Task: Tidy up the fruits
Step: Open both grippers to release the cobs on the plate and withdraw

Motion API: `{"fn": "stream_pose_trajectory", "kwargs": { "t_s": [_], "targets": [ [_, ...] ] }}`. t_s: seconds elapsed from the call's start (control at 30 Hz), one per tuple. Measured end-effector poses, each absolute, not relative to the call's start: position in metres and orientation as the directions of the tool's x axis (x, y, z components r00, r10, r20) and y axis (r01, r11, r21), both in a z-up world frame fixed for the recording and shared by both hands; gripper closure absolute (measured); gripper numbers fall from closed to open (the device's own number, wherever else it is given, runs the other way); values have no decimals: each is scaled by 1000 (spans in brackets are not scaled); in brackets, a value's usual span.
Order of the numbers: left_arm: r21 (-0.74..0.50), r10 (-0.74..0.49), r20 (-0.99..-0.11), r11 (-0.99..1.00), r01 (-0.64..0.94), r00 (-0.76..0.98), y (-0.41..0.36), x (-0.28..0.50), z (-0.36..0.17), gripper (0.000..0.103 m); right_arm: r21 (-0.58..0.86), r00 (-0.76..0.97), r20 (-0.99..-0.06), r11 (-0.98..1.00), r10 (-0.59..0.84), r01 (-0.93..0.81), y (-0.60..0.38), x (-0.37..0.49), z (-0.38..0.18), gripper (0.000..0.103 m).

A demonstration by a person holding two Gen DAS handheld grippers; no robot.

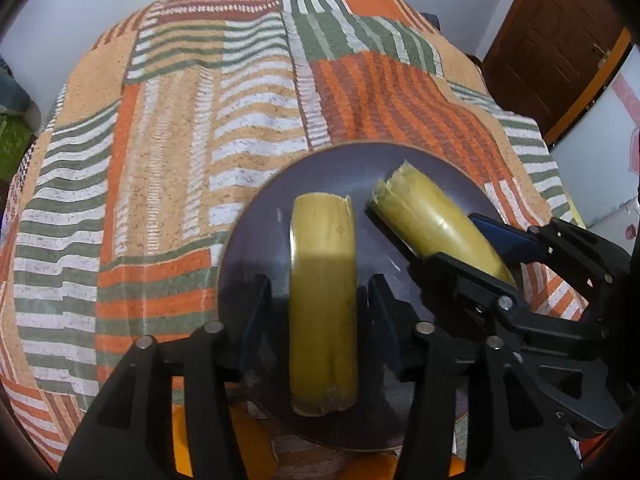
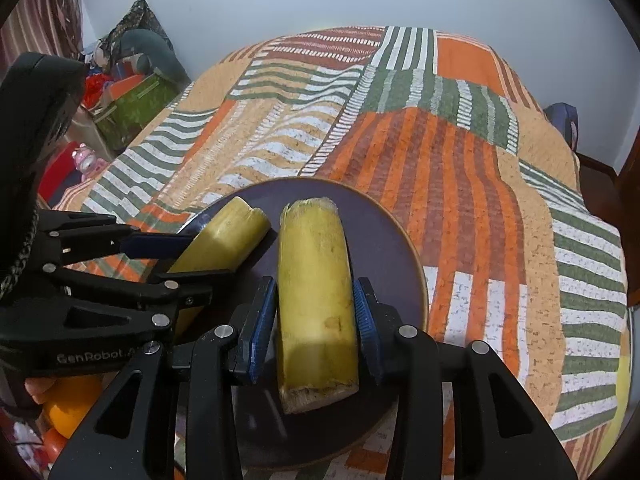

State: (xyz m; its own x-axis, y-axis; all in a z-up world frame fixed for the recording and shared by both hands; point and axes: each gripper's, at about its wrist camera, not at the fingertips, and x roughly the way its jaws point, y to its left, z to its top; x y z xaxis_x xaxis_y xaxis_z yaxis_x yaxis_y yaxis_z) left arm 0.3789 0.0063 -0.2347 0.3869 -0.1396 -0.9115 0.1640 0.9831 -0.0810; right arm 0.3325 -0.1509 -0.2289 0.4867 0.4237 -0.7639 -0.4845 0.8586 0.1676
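Observation:
Two yellow-green banana pieces sit over a dark purple plate (image 1: 256, 240) on a patterned bedspread. In the left wrist view my left gripper (image 1: 320, 304) is shut on the first banana piece (image 1: 324, 300), its blue pads pressing both sides. To its right my right gripper (image 1: 452, 236) is shut on the second banana piece (image 1: 436, 220), tilted. In the right wrist view my right gripper (image 2: 316, 316) holds that second piece (image 2: 316, 300) over the plate (image 2: 384, 248), and my left gripper (image 2: 180, 256) holds the first piece (image 2: 224, 240) at the left.
The striped orange, green and white bedspread (image 1: 180, 140) stretches far beyond the plate. Oranges (image 2: 72, 404) lie at the lower left in the right wrist view. Boxes and clutter (image 2: 128, 96) stand left of the bed, a wooden door (image 1: 560, 40) at the right.

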Motion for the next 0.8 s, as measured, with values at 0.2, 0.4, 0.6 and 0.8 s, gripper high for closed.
{"fn": "stream_pose_trajectory", "kwargs": {
  "t_s": [0.2,0.4,0.6,0.8],
  "targets": [
    [-79,-141,-882,985,154,450,13,365,-208,45,177,502,-748,860,434,-479,-159,325,-213,62],
    [-65,-128,-843,989,136,522,24,339,-176,45,179,533,-719,859,447,-479,-166,308,-193,59],
    [-51,-108,-807,992,113,581,36,302,-149,44,159,571,-685,858,452,-488,-174,282,-173,54],
    [-29,-82,-787,995,96,611,42,267,-137,43,126,603,-656,854,454,-505,-181,251,-160,42]
  ]
}}
